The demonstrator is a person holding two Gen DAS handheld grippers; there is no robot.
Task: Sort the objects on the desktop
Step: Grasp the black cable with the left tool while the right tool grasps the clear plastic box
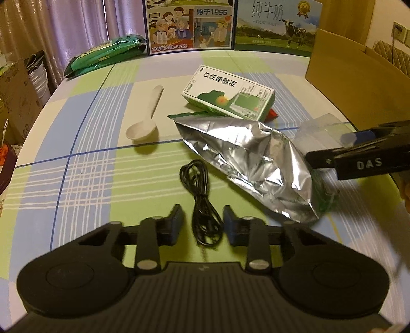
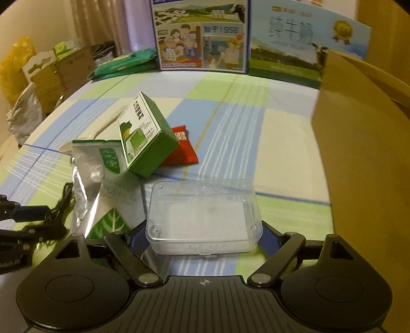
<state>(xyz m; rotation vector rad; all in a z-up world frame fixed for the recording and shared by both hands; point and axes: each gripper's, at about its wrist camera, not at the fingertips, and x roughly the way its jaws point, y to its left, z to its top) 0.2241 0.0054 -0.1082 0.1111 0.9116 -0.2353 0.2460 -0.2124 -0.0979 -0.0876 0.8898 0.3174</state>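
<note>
Left wrist view: my left gripper [image 1: 203,222] hangs low over the table, jaws spread with nothing between the pads but the near end of a coiled black cable [image 1: 202,205], which lies on the cloth in the gap; I can't tell if either pad touches it. Just ahead and right of the cable sits a crumpled foil pouch [image 1: 251,164]. Behind the pouch is a green-and-white box [image 1: 228,93], with a red packet [image 1: 273,114] peeking out at its right end. A white spoon [image 1: 146,120] lies left of the box, bowl toward me, apart from everything.

My right gripper [image 2: 205,238] comes in from the right edge of the left view, over the pouch's right side. In the right wrist view its jaws are closed in on a clear plastic case [image 2: 205,217], pads against the case's two short sides, case lifted off the cloth.

From that side the box sits tilted, leaning on the red packet and the pouch.

Table [image 1: 77,158] is covered with a checked green, blue and white cloth. Along the far edge stand two milk cartons [image 1: 191,24], a green wipes pack [image 1: 107,53] to their left, and a brown cardboard box [image 2: 364,143] on the right. Curtains [image 1: 84,28] behind; boxes and bags stacked beyond the table's left edge.
</note>
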